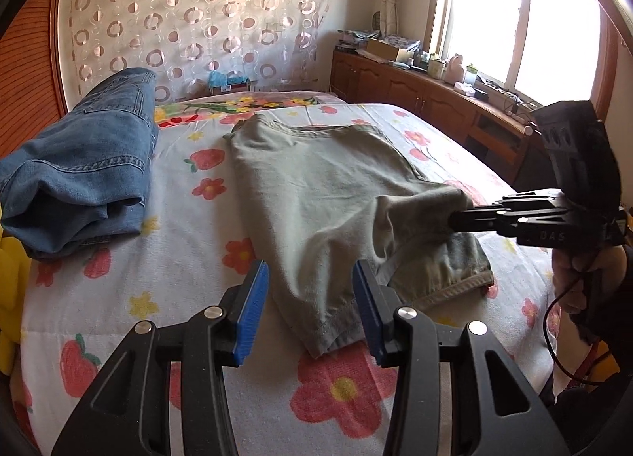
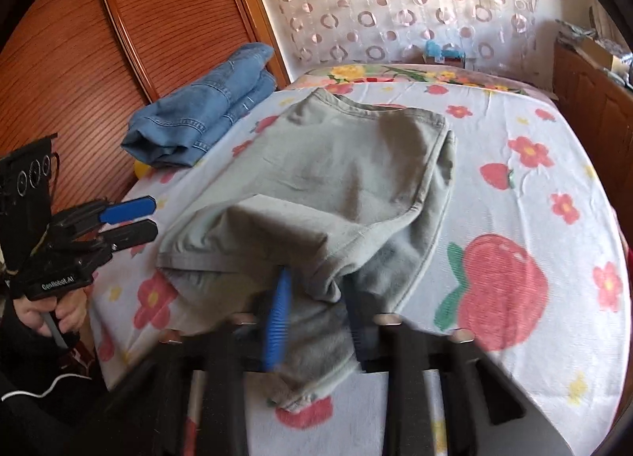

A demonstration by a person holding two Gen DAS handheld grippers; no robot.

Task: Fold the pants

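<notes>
Grey-green pants (image 1: pixel 316 183) lie folded on the flowered bedspread (image 1: pixel 190 289), waistband toward the far side. My left gripper (image 1: pixel 310 309) is open and empty just above the near hem; it shows at the left in the right wrist view (image 2: pixel 138 220). My right gripper (image 2: pixel 316 313) is shut on the pants (image 2: pixel 336 163), pinching a leg fold and lifting it off the bed. In the left wrist view its fingers (image 1: pixel 459 218) enter from the right, buried in the raised cloth.
Folded blue jeans (image 1: pixel 79 175) lie at the bed's left edge, also seen in the right wrist view (image 2: pixel 205 111). A wooden wardrobe (image 2: pixel 79 60) stands left. A cluttered wooden cabinet (image 1: pixel 415 88) runs under the window at right. A patterned curtain (image 1: pixel 198 12) hangs behind.
</notes>
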